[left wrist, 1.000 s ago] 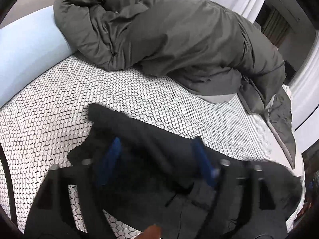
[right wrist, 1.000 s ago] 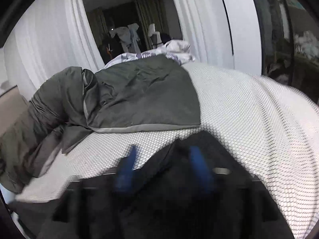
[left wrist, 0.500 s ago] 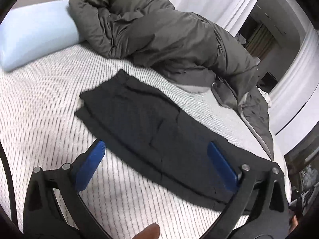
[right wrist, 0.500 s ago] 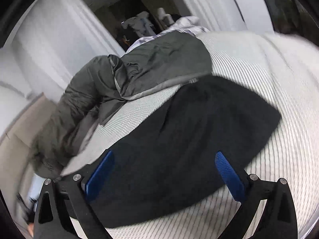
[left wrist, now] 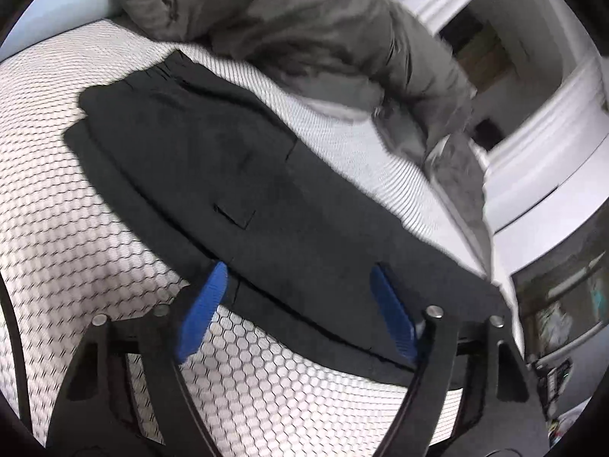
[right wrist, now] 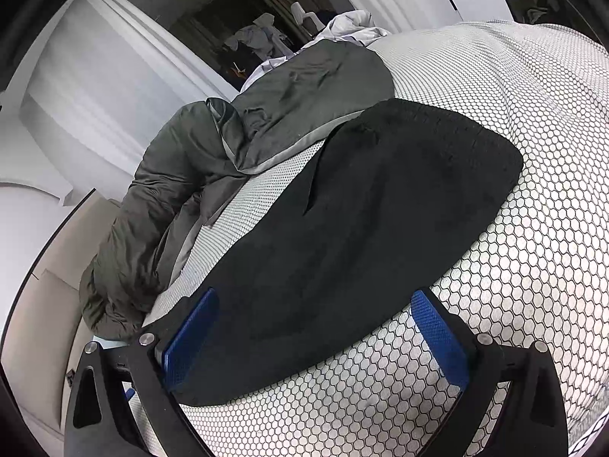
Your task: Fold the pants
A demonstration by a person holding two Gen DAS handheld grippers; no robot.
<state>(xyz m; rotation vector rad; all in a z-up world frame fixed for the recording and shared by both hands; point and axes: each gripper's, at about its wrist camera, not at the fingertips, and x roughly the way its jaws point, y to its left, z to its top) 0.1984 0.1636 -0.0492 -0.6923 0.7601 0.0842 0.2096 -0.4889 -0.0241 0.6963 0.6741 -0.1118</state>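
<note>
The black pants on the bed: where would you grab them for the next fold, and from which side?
Probably the near long edge of the black pants, coming in low from the open mattress side. They lie flat, so only edges offer a pinch, and the grey duvet crowds the far side.

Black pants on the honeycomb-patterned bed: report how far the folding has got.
Done: the black fabric pants lie flat as one long doubled strip on the white honeycomb mattress cover, beside the grey quilted duvet.
In hand: nothing. The left gripper, whose jaws have just been closing, hovers open over the near edge; the right gripper is wide open.
Left: the crosswise folds.
</note>
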